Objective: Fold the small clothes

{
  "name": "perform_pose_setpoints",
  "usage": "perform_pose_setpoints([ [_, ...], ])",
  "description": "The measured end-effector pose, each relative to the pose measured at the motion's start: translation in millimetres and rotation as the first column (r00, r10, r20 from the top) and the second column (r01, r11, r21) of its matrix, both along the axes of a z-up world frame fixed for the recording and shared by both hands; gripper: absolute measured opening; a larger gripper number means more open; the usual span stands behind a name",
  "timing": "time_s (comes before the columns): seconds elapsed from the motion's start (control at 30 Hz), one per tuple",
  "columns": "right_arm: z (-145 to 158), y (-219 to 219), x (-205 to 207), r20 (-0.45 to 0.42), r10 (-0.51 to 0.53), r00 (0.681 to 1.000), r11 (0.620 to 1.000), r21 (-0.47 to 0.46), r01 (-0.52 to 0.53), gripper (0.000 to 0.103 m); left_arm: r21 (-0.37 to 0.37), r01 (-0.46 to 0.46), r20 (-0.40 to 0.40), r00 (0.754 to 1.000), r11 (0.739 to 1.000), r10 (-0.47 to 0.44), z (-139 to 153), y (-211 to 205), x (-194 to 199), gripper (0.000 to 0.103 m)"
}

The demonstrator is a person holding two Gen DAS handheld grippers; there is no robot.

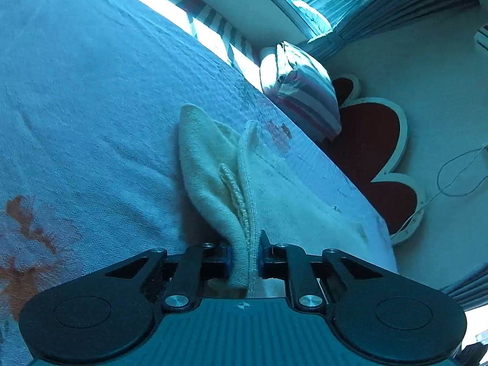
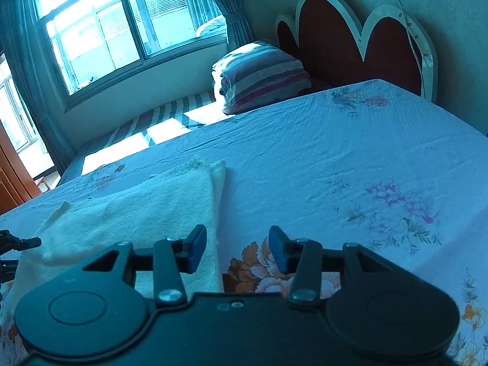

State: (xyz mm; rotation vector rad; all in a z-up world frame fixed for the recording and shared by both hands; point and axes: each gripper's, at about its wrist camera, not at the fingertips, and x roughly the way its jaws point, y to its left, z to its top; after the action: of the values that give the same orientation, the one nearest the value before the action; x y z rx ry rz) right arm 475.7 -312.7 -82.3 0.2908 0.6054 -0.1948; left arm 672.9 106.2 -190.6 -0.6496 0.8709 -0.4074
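Observation:
A cream knitted garment [image 1: 210,167] lies on the flowered bed sheet [image 1: 91,106]. My left gripper [image 1: 245,256] is shut on a raised fold of its ribbed edge, and the cloth stands up between the pads. In the right wrist view the garment [image 2: 131,213] lies flat, folded into a rectangle at the lower left. My right gripper [image 2: 238,250] is open and hovers over the garment's right edge, its left pad above the cloth and its right pad above the bare sheet [image 2: 335,152]. Nothing is between its pads. A black finger [image 2: 27,242] of the left gripper shows at the left edge.
A striped folded quilt [image 2: 262,73] sits at the head of the bed by the red scalloped headboard [image 2: 335,36]. A striped mattress strip runs under the window [image 2: 116,24]. A cord hangs on the wall behind the headboard. The sheet stretches away to the right of the garment.

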Motion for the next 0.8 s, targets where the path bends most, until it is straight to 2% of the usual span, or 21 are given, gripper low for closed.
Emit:
perform_pose_setpoints([
  [0.03,-0.8,-3.8,-1.1,0.000,-0.008,1.000,1.000,0.004,0.008,0.045,0.036,-0.005,0.017,1.000,0.999,0.004,4.2,-3.5,-1.8,0.015],
  [0.17,-3.1,-27.8,-9.8,0.007,-0.042,0.999,0.999,0.021,0.042,0.045,0.086,-0.041,0.010,0.999,0.995,0.041,24.2,-11.8,-2.4,0.014],
  [0.23,-4.0,-39.4,-16.6,0.015,-0.053,0.998,0.998,0.028,0.053,0.045,0.144,-0.052,0.035,0.998,0.988,0.047,46.6,-20.0,-3.1,0.014],
  [0.3,-6.2,-53.0,-24.0,0.018,-0.061,0.998,0.997,0.037,0.061,0.045,0.164,-0.061,0.046,0.997,0.985,0.054,67.6,-32.5,-1.8,0.014],
  [0.43,-13.3,-82.9,-37.6,0.006,-0.081,0.997,0.995,0.063,0.080,0.045,0.200,-0.030,0.097,0.995,0.979,0.010,112.6,-80.6,-1.5,0.014],
  [0.53,-15.0,-105.6,-48.4,0.005,-0.090,0.996,0.993,0.080,0.090,0.045,0.232,0.012,0.117,0.992,0.973,-0.040,136.3,-135.8,-5.7,0.014],
  [0.63,-14.1,-130.3,-59.7,0.010,-0.105,0.994,0.990,0.093,0.103,0.045,0.277,0.052,0.109,0.990,0.959,-0.086,141.3,-193.3,-11.4,0.014],
  [0.73,-12.5,-156.5,-73.7,0.018,-0.133,0.991,0.986,0.106,0.131,0.045,0.328,0.108,0.073,0.987,0.938,-0.140,128.8,-253.1,-23.2,0.014],
  [0.8,-12.1,-173.3,-84.4,0.018,-0.156,0.988,0.981,0.116,0.153,0.045,0.375,0.149,0.036,0.984,0.915,-0.175,114.9,-293.6,-29.4,0.014],
])
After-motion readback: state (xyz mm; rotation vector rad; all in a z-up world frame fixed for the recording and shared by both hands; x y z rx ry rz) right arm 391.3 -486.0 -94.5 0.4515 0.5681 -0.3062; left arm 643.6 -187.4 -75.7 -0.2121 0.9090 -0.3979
